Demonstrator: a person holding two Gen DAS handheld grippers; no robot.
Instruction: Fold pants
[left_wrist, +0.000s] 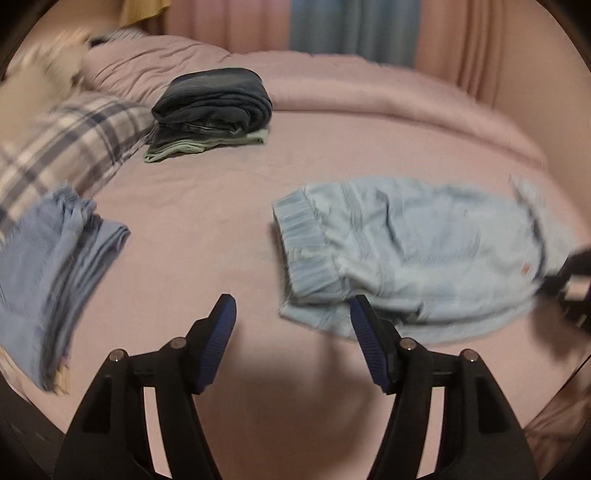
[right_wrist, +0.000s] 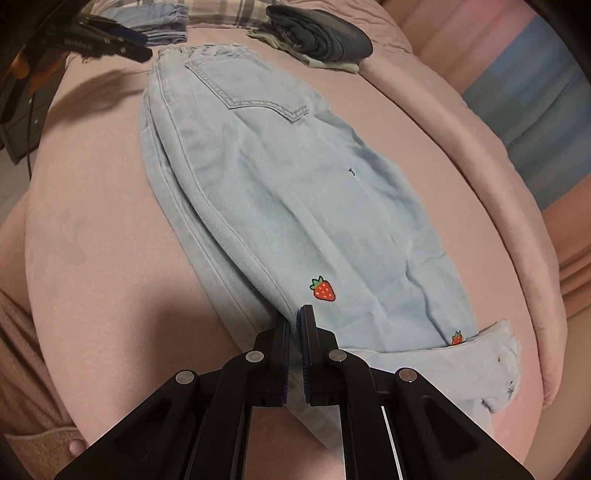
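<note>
Pale blue denim pants with strawberry prints lie folded lengthwise on the pink bed sheet, waistband far, hems near. My right gripper is shut on the folded long edge of the leg, close to a strawberry. In the left wrist view the same pants lie to the right, elastic waistband towards the middle. My left gripper hangs open just in front of the waistband corner, its pads pressing on nothing. The right gripper shows blurred at the pants' far end.
A stack of folded dark jeans sits at the back of the bed. Folded blue garments lie at the left beside a plaid pillow. Curtains hang behind. A dark drawer unit stands off the bed's edge.
</note>
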